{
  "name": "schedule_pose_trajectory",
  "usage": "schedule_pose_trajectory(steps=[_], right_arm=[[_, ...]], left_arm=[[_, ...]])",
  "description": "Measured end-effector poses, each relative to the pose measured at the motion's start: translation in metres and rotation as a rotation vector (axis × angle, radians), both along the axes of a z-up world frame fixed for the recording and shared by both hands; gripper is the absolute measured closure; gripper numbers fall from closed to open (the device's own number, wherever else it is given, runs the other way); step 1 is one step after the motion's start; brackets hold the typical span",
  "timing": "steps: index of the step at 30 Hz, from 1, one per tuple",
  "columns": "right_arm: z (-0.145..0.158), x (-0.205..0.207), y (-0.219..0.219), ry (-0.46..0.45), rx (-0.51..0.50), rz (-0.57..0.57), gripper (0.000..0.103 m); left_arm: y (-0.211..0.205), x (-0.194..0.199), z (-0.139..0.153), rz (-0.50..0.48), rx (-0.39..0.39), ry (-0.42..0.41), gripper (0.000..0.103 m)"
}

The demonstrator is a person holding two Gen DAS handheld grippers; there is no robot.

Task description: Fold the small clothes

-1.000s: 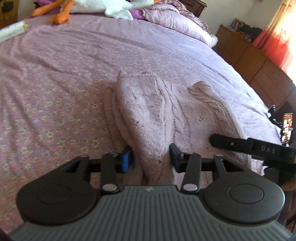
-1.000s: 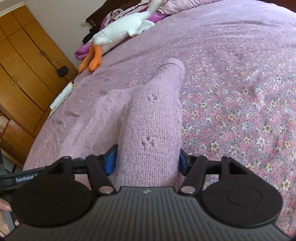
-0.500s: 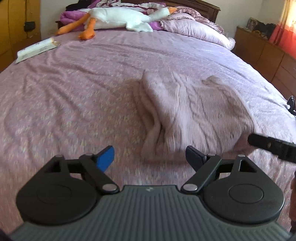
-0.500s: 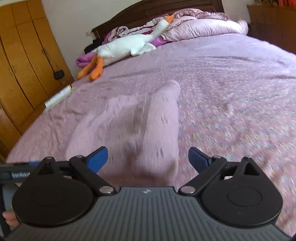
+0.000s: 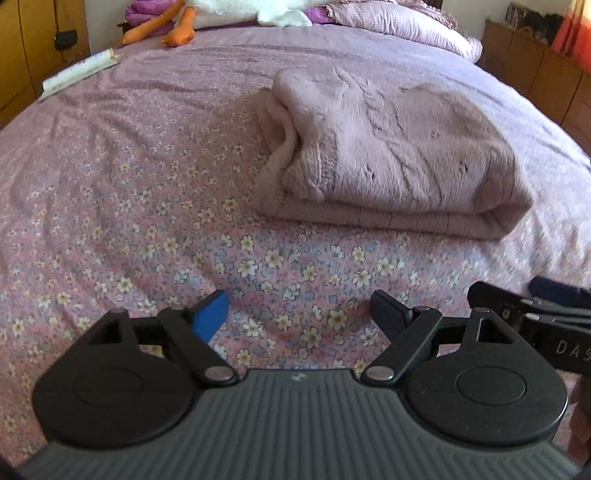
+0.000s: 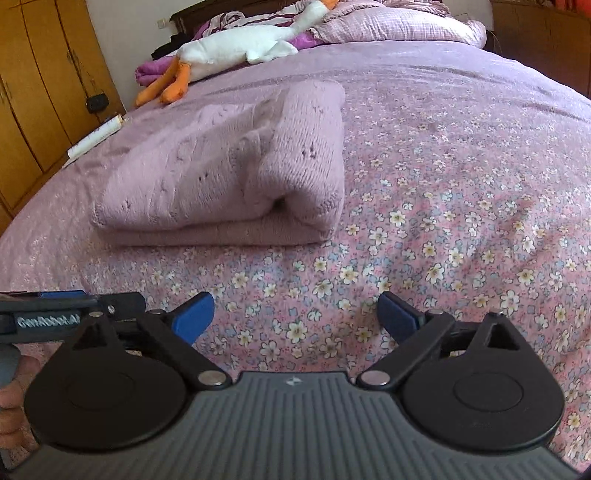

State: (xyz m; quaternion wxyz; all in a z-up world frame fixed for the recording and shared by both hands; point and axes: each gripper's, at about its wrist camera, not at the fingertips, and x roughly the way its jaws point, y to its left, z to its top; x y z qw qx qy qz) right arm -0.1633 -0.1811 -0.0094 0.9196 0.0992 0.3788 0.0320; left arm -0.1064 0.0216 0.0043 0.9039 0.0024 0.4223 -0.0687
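A pale pink knitted sweater lies folded in a thick stack on the floral purple bedspread. It also shows in the right wrist view. My left gripper is open and empty, held back from the sweater's near edge over the bedspread. My right gripper is open and empty, also short of the sweater's near edge. Part of the other gripper shows at the right edge of the left wrist view and at the left edge of the right wrist view.
A white plush goose with orange legs and pillows lie at the bed's head. A white rolled item lies near the bed's left edge. Wooden wardrobe on the left, wooden drawers on the right.
Both grippers were closed around the sweater's edge a second ago. They opened, let it go and pulled back toward me. The sweater now rests folded on the bed.
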Motion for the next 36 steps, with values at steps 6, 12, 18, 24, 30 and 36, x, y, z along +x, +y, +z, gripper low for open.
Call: schedule_pose_trajectory(steps=[6, 12, 18, 24, 30, 36], right_arm=[[-0.0048, 0.0011, 0.0043, -0.004, -0.026, 0.012, 0.000], [-0.0059, 0.0020, 0.0029, -0.005, -0.025, 0.013, 0.000], [-0.0067, 0.0027, 0.0027, -0.005, -0.028, 0.013, 0.000], [-0.0071, 0.0025, 0.0021, -0.006, -0.026, 0.012, 0.000], [-0.0072, 0.0027, 0.0026, -0.007, -0.026, 0.011, 0.000], [-0.0074, 0.0028, 0.0029, -0.009, -0.034, 0.012, 0.000]], left_arm=[[-0.0022, 0.0001, -0.0026, 0.014, 0.010, 0.000, 0.017], [-0.0036, 0.0002, -0.0039, 0.019, 0.012, -0.001, 0.016], [-0.0044, 0.0007, -0.0048, 0.026, 0.019, -0.002, 0.013], [-0.0049, -0.0005, -0.0058, 0.028, 0.023, -0.009, 0.013], [-0.0047, -0.0010, -0.0062, 0.029, 0.022, -0.010, 0.013], [-0.0052, -0.0011, -0.0071, 0.027, 0.026, -0.011, 0.013]])
